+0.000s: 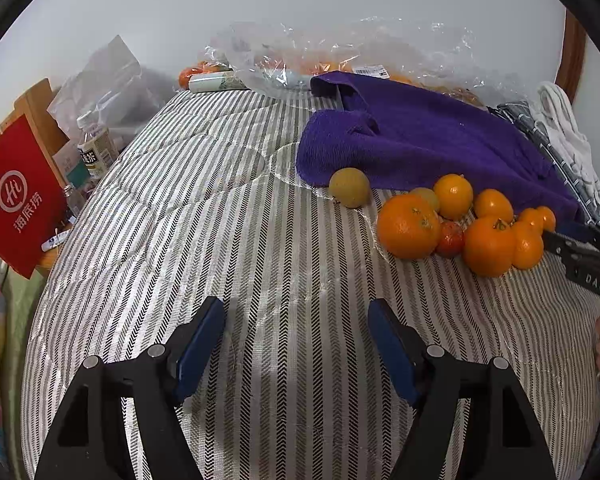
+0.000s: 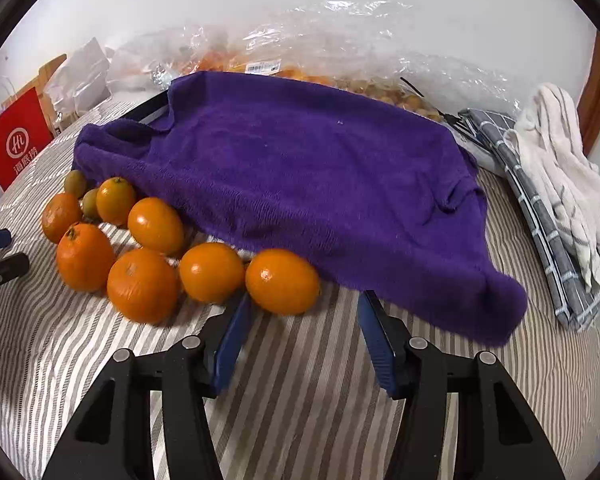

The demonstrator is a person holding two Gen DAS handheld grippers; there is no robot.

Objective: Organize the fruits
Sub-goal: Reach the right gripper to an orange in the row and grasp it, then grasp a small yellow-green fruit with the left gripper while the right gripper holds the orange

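1. Left gripper [image 1: 296,330]: jaws apart, nothing between the pads; only striped bed cover [image 1: 220,200] shows in the gap. It points down at bare cloth, with the fruit pile ahead and to its right.
2. Right gripper [image 2: 304,320]: jaws apart, gripping nothing. The nearest orange [image 2: 283,281] lies just ahead of the gap, toward the left finger, close to its tip but not between the pads.
3. Fruit cluster [image 1: 460,224]: oranges of mixed size bunched on the cover along the near edge of the purple towel [image 2: 300,168], several touching one another. Two greenish fruits sit among them; one greenish fruit [image 1: 349,187] lies a little apart, at the end of the pile nearer the left gripper.
4. Nearest orange, orientation: slightly oval, long axis running roughly across the right wrist view, so across the jaw line.
5. Key relation (judgement): the right gripper is the nearer hand. A short advance, shifted slightly left, should bring the orange between its pads.
6. Risk (judgement): the neighbouring orange [image 2: 212,271] sits just beside the target and may be nudged by the left finger.
7. Background: clear plastic bag [image 2: 340,40] holding more fruit, behind the towel.
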